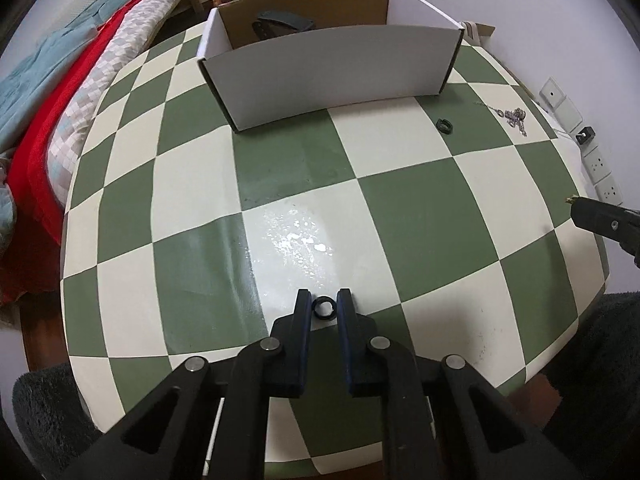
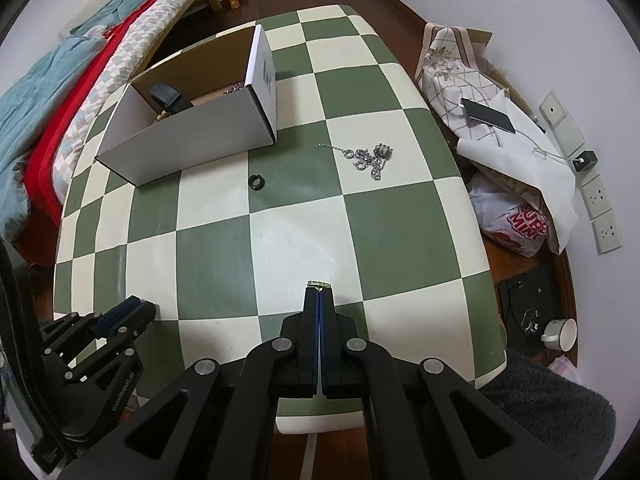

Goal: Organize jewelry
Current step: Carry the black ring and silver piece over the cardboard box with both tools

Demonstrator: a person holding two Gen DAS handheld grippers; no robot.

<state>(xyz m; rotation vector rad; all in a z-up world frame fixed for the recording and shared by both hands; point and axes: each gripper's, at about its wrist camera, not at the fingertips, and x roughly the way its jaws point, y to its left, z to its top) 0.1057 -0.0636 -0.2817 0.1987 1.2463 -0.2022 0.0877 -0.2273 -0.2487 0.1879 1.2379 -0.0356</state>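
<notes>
My left gripper [image 1: 324, 307] has a black ring [image 1: 323, 307] between its fingertips, jaws narrowly apart and touching or nearly touching it, low over the checkered table [image 1: 420, 208]. My right gripper [image 2: 319, 289] is shut on a small gold ring [image 2: 319, 283] held at its tips above the table. A second black ring [image 2: 256, 182] lies on a green square near the white cardboard box [image 2: 192, 136]; it also shows in the left wrist view [image 1: 443, 125]. A silver chain [image 2: 370, 157] lies to the right of it. The box holds a dark item [image 2: 166, 96] and beads.
A bed with red and teal blankets [image 2: 60, 92] runs along the table's left side. Bags, a phone [image 2: 488, 115] and a mug [image 2: 562, 334] sit on the floor to the right. Wall sockets [image 2: 600, 200] are at the far right.
</notes>
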